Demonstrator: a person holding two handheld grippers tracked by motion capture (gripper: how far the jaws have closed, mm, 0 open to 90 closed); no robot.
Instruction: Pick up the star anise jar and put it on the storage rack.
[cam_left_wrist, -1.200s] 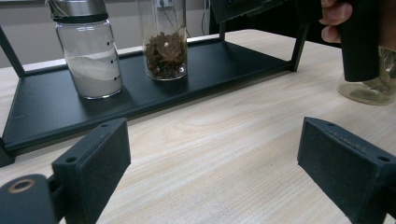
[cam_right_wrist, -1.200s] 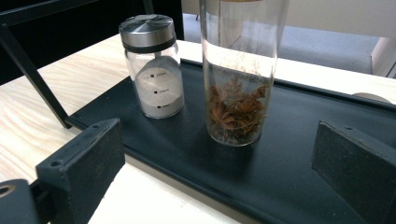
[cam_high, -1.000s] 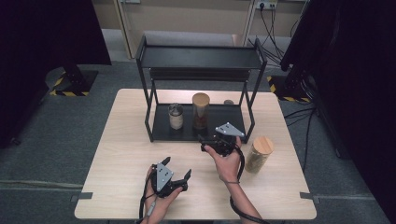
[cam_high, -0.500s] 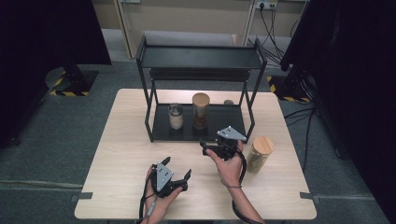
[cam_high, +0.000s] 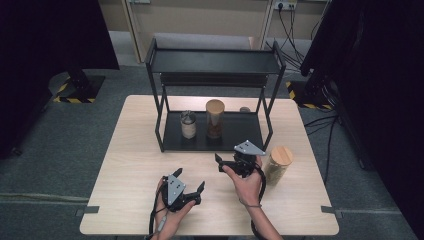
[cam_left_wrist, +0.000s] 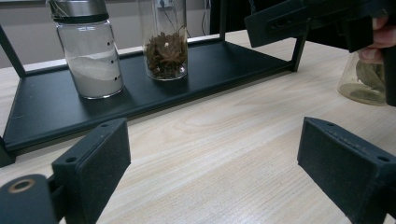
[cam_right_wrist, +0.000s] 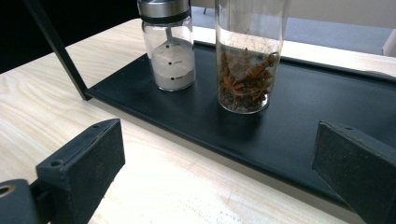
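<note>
A person stands at the wood table (cam_high: 135, 200) w/ a gripper in each hand. The right gripper (cam_high: 226, 164) is up near the front edge of the black rack (cam_high: 210, 62), jaws wide open, nothing in them. It looks toward the rack's bottom shelf, where 2 jars stand side by side, a bit apart: a short shaker jar (cam_right_wrist: 169, 44) w/ a metal top and white stuff inside, and a tall glass jar (cam_right_wrist: 246, 56) w/ brown star-shaped bits. The left gripper (cam_high: 189, 187) hangs low near the person's side of the table, jaws also wide open, holding nothing. A third jar w/ a wood lid (cam_high: 278, 164) stands on the table just right of the right hand, outside the rack; leaves show inside it in the left gripper view. So 2 jars are on the shelf and 1 is not, and the top shelf is bare. I think the job is moving jars on or off the rack, approx. in the middle: no jar is grabbed right now. Prob. left to do: close the jaws on a jar, maybe the wood lid one beside the hand or the tall one ahead, and set it in its spot.
</note>
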